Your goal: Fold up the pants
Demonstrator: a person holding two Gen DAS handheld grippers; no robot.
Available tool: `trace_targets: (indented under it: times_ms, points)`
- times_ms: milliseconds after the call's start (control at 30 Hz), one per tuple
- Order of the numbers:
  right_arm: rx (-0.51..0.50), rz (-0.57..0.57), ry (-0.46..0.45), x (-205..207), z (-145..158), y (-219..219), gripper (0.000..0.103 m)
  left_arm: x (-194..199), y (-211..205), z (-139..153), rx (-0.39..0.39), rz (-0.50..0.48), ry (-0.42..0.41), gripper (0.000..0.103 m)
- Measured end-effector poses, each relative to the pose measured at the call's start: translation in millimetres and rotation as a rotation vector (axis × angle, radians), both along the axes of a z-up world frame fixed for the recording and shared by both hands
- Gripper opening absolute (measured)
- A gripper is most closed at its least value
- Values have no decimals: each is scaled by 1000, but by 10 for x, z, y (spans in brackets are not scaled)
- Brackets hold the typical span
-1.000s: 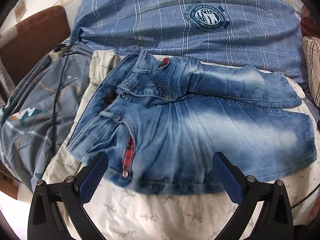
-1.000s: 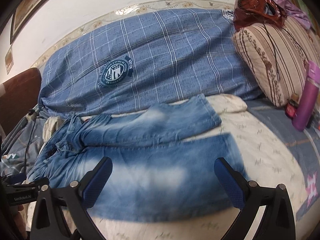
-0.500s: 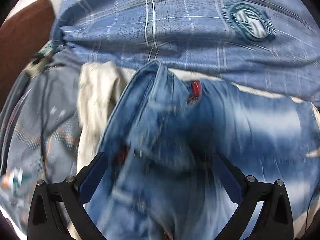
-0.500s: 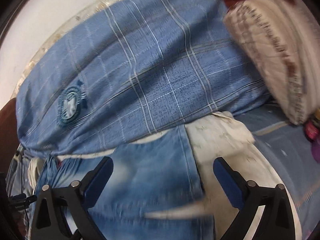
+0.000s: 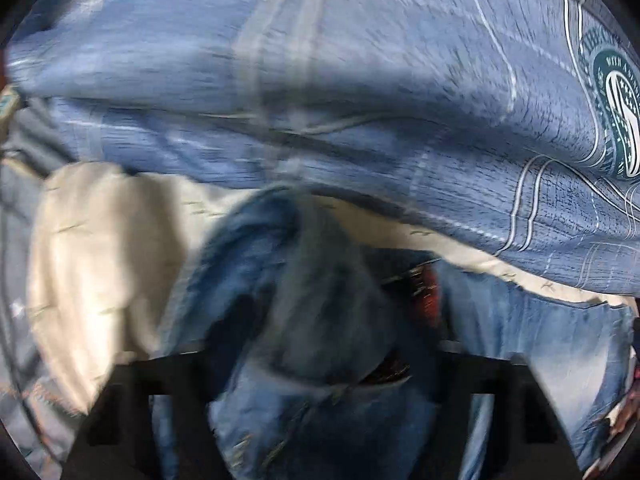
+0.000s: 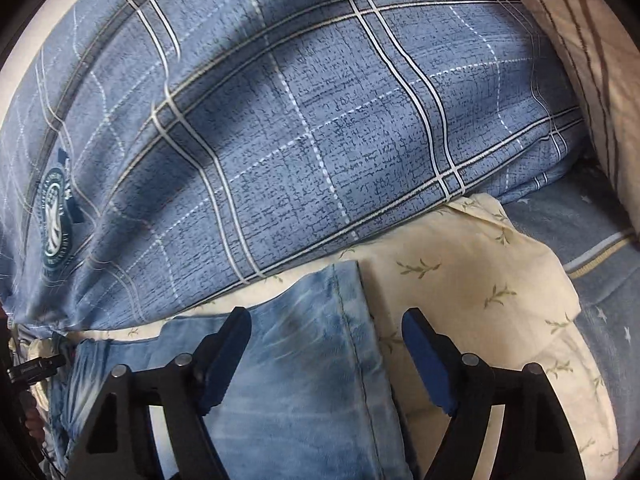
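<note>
The faded blue jeans (image 5: 320, 320) lie flat on a cream sheet (image 5: 100, 260). In the blurred left wrist view my left gripper (image 5: 328, 364) is low over the far waist end. Its jaws are closing, and bunched denim bulges up between them. That denim and the blur hide its pads, so I cannot tell whether they press on the cloth. In the right wrist view my right gripper (image 6: 326, 356) straddles the far leg's hem (image 6: 352, 340). Its jaws are closing, with the jeans (image 6: 304, 392) between the blue pads (image 6: 428, 360), which stand apart from the cloth.
A bulky blue plaid duvet (image 6: 320, 120) with a round crest (image 6: 54, 220) lies right behind the jeans. A striped pillow (image 6: 580, 60) is at the far right, above blue starred bedding (image 6: 600, 280). Grey bedding (image 5: 24, 152) is at the left.
Both grippers have moved forward and down, from the near edge of the jeans to their far edge by the duvet. Both pairs of jaws have narrowed, the left more.
</note>
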State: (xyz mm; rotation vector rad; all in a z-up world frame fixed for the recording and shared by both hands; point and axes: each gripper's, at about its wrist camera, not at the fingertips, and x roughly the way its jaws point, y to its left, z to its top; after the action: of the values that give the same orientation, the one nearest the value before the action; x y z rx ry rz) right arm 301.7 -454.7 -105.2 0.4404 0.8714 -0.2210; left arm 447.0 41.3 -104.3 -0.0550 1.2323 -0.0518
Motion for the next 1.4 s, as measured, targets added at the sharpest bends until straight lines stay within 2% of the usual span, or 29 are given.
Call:
trace_targets:
  times_ms: [67,100,133,167,200,233,267,367,533,667,800,900,967,1033,1133,1167,1333,1400]
  points:
    - [25,8,15,78,-83,-5,80,57,-74,-118,14,-6,19,50]
    - [35,5,27,118,-139,-14,79,72,-88,-146,15,-3,22,39]
    - [41,4,33,154,-189,-13,74,67,-87,-158,4,6,18,32]
    - [48,14,29,180,-211,-16,59,57,-85,-142,-10,9,8,29]
    - [52,24,28,202,-224,-12,53,38,-82,-122,-20,7,-3,24]
    - [48,29,26,203,-219,-3,36,-10,-76,-65,-27,1,-29,21]
    - [52,36,19,199,-208,-13,30,-59,-54,-13,-42,-26,-31,19]
    - [32,60,-47,70,-52,44,22,-281,39,239,-90,-29,-120,17]
    - [19,56,-167,-394,284,87,21,-796,372,749,-202,-44,-262,16]
    - [12,54,-236,-761,519,87,21,-1179,744,1020,-263,-51,-320,16]
    - [37,52,-266,-1209,608,100,21,-1588,1007,894,-309,-56,-341,16]
    - [32,63,-281,-1662,635,179,21,-2074,1185,831,-326,-60,-332,17]
    - [32,72,-281,-1965,593,237,21,-2339,1271,667,-324,-69,-304,17]
    - [56,78,-255,-2214,488,275,21,-2642,1343,448,-325,-70,-258,17]
    - [66,82,-197,-2486,307,302,21,-2852,1342,158,-298,-72,-196,19]
    - [67,89,-157,-2584,220,313,21,-2915,1343,106,-297,-77,-198,19]
    - [143,78,11,-2940,-75,242,25,-3141,1333,40,-226,-92,-178,30]
    - [171,73,31,-3057,-95,185,25,-3232,1395,59,-228,-89,-159,31]
